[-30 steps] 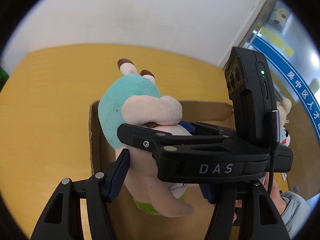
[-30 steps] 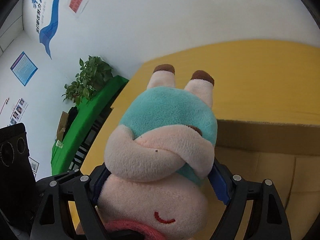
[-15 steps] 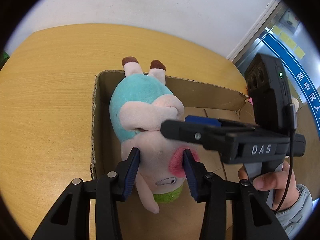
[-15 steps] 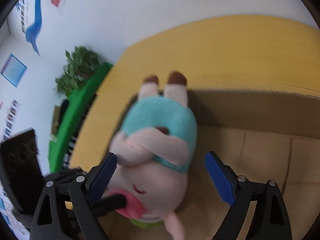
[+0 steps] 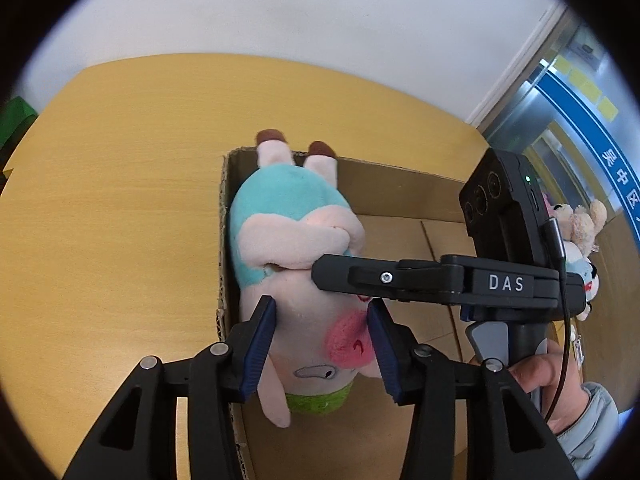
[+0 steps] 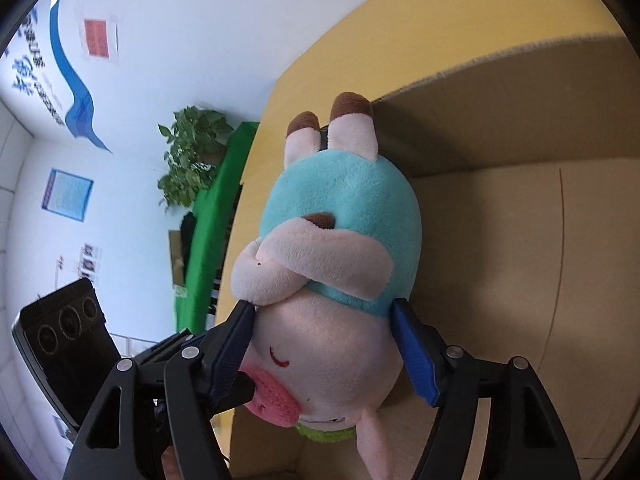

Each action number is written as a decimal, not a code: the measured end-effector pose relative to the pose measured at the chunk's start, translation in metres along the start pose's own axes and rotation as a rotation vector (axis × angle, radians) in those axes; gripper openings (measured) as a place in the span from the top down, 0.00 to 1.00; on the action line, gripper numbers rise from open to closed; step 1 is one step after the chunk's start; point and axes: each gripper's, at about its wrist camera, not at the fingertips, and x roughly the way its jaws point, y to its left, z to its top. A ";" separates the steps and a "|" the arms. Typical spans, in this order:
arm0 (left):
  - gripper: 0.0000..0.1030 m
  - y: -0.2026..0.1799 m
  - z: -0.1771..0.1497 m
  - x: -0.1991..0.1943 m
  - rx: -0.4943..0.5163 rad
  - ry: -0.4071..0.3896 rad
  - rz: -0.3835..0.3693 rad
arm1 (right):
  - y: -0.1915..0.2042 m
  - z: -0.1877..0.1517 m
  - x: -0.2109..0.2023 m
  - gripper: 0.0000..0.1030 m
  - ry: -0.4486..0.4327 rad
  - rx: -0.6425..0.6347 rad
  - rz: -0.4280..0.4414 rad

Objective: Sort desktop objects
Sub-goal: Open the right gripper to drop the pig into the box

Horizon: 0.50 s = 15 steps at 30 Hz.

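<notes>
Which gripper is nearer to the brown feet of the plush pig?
Right. The right gripper clamps the plush pig at the neck, beside its folded arms; the left gripper clamps the head, farther from the brown feet.

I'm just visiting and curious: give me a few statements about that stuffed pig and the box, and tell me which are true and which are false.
1. The stuffed pig wears a teal outfit. True.
2. The pig is upright, feet down. False: it is upside down, brown feet at the top and head nearest the cameras.
3. The left gripper has its blue pads on either side of the pig's head. True.
4. The cardboard box sits on a green table. False: the table is yellow wood.
5. The right gripper is far away from the pig. False: its pads flank the pig's body.
</notes>
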 end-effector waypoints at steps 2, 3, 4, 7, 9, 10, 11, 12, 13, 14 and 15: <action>0.55 -0.006 0.002 0.003 -0.009 0.000 -0.001 | -0.002 -0.003 -0.003 0.25 -0.010 -0.001 -0.015; 0.55 -0.008 0.001 0.001 -0.012 -0.006 0.005 | 0.001 -0.003 -0.003 0.19 -0.016 -0.010 -0.044; 0.55 -0.010 0.000 -0.003 -0.013 -0.018 0.013 | 0.005 -0.005 -0.009 0.14 -0.026 -0.031 -0.092; 0.55 -0.014 -0.015 -0.032 -0.014 -0.093 0.047 | 0.031 -0.013 -0.038 0.13 -0.084 -0.133 -0.216; 0.51 -0.016 -0.035 -0.060 0.010 -0.171 0.046 | 0.056 -0.031 -0.068 0.12 -0.144 -0.231 -0.273; 0.47 -0.021 -0.043 -0.073 0.028 -0.213 0.051 | 0.066 -0.040 -0.081 0.07 -0.169 -0.268 -0.301; 0.38 -0.032 -0.052 -0.088 0.054 -0.269 0.070 | 0.080 -0.054 -0.099 0.04 -0.204 -0.317 -0.347; 0.29 -0.031 -0.065 -0.103 0.075 -0.309 0.090 | 0.092 -0.069 -0.116 0.00 -0.236 -0.361 -0.399; 0.26 -0.044 -0.076 -0.116 0.108 -0.361 0.121 | 0.097 -0.084 -0.134 0.00 -0.261 -0.392 -0.446; 0.23 -0.057 -0.085 -0.123 0.137 -0.394 0.145 | 0.103 -0.098 -0.150 0.00 -0.285 -0.417 -0.484; 0.23 -0.070 -0.094 -0.130 0.172 -0.422 0.170 | 0.107 -0.115 -0.168 0.00 -0.308 -0.440 -0.519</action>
